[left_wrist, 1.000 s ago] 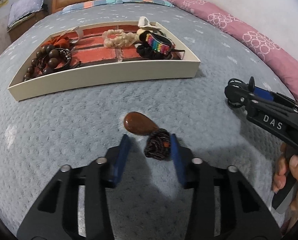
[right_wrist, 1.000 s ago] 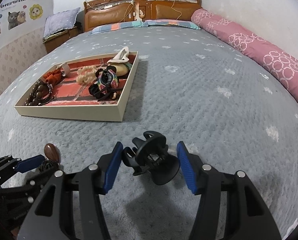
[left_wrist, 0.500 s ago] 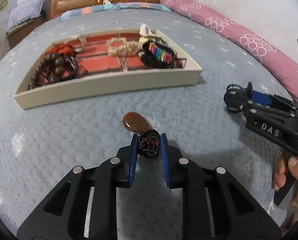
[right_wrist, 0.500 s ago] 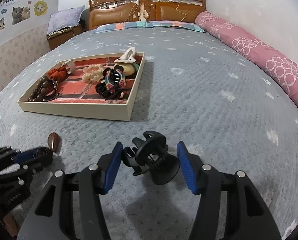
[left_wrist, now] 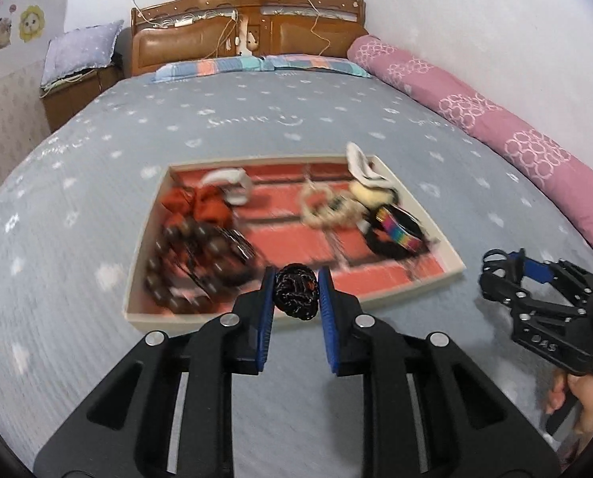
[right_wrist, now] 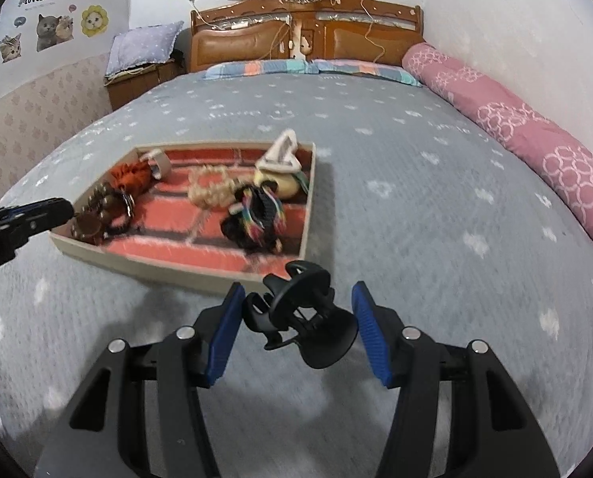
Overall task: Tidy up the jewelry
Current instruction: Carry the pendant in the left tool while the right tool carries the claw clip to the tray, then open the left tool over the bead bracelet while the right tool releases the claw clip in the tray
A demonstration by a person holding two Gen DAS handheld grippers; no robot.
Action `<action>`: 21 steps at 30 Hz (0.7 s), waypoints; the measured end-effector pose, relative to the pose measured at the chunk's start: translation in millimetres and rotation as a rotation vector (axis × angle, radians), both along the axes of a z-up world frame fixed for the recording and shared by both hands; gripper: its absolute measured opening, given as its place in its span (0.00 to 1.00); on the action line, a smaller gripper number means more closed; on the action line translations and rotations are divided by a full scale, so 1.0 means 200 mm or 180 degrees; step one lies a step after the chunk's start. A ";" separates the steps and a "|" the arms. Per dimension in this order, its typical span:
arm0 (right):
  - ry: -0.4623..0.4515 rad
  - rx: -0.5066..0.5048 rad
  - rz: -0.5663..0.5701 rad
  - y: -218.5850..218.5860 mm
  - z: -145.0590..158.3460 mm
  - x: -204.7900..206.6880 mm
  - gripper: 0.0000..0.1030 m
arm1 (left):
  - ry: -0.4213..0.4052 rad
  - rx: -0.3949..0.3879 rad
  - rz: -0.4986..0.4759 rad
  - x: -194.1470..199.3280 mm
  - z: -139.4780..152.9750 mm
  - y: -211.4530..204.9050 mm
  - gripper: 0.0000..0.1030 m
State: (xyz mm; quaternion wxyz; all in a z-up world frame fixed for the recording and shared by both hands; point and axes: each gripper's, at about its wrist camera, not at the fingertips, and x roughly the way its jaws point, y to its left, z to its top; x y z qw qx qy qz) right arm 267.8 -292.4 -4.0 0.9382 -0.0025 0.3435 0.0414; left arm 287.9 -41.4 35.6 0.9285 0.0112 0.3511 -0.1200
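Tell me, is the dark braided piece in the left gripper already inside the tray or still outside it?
Outside. The dark braided piece is clamped in the left gripper, raised before the tray near wall, not resting inside.

Cloth, plastic and wood
Quilted matt bedspread (right_wrist: 436,215); glossy black plastic hair claw (right_wrist: 304,314); polished wooden headboard (left_wrist: 248,24); ribbed blue tool pads (right_wrist: 224,334).

You're holding the left hand-held gripper (left_wrist: 295,292) tilted down, w/ its blue pads (left_wrist: 265,318) squeezing a dark corded bundle (left_wrist: 295,295) near the tips. Your right hand-held gripper (right_wrist: 296,318) is also angling down, jaws sitting abt half apart w/ a black claw clip (right_wrist: 301,314) between them; can't tell if both pads are gripping it. Your right hand (left_wrist: 585,402) is wrapping the handle.
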 end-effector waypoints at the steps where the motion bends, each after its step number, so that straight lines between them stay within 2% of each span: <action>1: -0.0016 0.0006 0.0029 0.03 0.02 0.03 0.54 | 0.0001 0.0008 0.0041 0.04 0.00 0.03 0.20; 5: -0.0040 -0.0113 0.0072 0.16 0.04 0.14 0.54 | 0.0098 -0.0071 0.0163 0.20 -0.06 0.14 0.20; 9: 0.0041 -0.0140 0.0073 0.23 -0.02 0.24 0.54 | 0.0077 0.0132 0.0217 0.28 -0.14 0.17 0.20; 17: 0.0141 -0.0160 0.0089 0.26 -0.16 0.28 0.54 | 0.0097 0.0203 0.0272 0.30 -0.25 0.22 0.20; 21: 0.0136 -0.0131 0.0114 0.27 -0.16 0.28 0.54 | 0.0101 0.0192 0.0305 0.29 -0.25 0.24 0.27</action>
